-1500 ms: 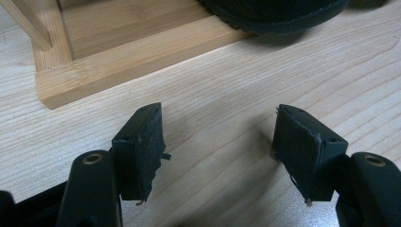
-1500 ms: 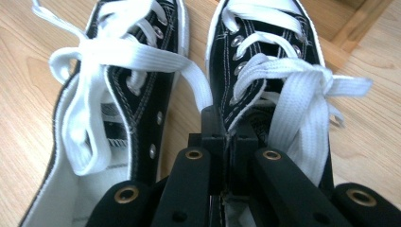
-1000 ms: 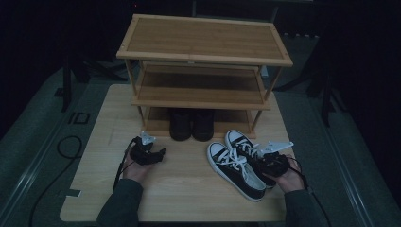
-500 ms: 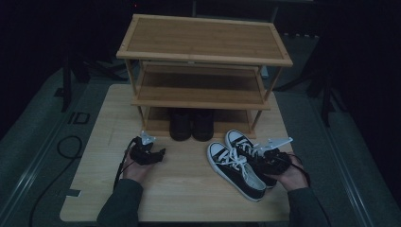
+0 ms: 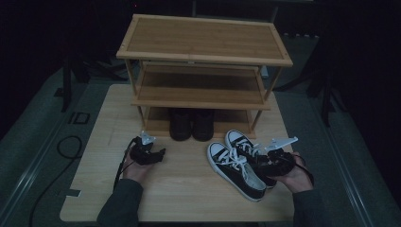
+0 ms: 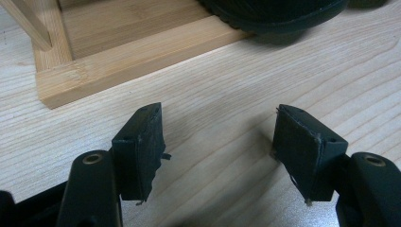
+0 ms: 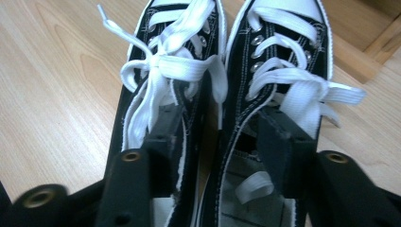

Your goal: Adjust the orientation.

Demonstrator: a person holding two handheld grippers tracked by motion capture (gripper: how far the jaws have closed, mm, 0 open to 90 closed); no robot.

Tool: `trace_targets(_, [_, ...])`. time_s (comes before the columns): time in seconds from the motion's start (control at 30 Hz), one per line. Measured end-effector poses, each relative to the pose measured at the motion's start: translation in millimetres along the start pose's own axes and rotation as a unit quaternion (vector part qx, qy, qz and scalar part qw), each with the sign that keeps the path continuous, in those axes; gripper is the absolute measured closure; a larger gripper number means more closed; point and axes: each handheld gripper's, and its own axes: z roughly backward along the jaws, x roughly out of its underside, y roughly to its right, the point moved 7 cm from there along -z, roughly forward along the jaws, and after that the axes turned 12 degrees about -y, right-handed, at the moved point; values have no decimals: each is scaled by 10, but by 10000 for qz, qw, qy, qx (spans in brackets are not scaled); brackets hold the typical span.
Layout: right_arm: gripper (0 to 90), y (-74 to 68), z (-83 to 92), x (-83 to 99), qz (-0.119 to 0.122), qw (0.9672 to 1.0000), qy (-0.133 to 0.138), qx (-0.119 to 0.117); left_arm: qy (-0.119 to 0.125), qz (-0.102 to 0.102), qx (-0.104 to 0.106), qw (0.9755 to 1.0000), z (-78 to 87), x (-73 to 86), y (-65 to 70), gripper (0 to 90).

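A pair of black sneakers with white laces (image 5: 236,163) lies on the wooden table (image 5: 189,198), right of centre, toes toward the rack. My right gripper (image 5: 260,163) rests over their heel ends. In the right gripper view one jaw sits inside the left sneaker (image 7: 161,56) and the other inside the right sneaker (image 7: 283,42). Their two inner walls stand between the jaws of the right gripper (image 7: 220,123), with a thin gap still between the walls. My left gripper (image 5: 160,154) lies low on the table at the left, and in its own view the left gripper (image 6: 220,127) is open on nothing.
A three-shelf wooden shoe rack (image 5: 203,42) stands at the back of the table. A pair of dark shoes (image 5: 191,124) sits on its lowest shelf; the toe of a dark shoe (image 6: 279,14) and the rack's base board (image 6: 132,52) lie just ahead of my left gripper.
My right hand has shifted slightly left and settled its gripper into the sneakers' openings. The left gripper has stayed in place.
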Motion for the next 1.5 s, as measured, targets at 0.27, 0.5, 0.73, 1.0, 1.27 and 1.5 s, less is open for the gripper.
trace_targets(0.27, [405, -29, -61, 6, -46, 9999, -116, 82, 1, 0, 0, 10000, 0, 0, 0, 347])
trace_targets(0.5, [422, -36, -173, 4, -92, 9993, -280, 228, 1, 2, -1, 10000, 0, 0, 0, 347])
trace_targets(0.73, [471, -48, -303, -26, -108, 9986, -399, 334, 1, 2, -1, 10000, 0, 1, 0, 347])
trace_targets(1.0, [584, -54, -378, -68, -76, 9980, -525, 340, 1, 1, -1, 10000, 0, 1, 0, 347])
trace_targets(1.27, [677, -44, -388, -75, -65, 9985, -469, 260, 1, 2, -1, 10000, 0, 1, 1, 347])
trace_targets(1.5, [764, -35, -391, -70, 8, 9991, -399, 159, 1, 1, -2, 10000, 0, 1, 0, 347])
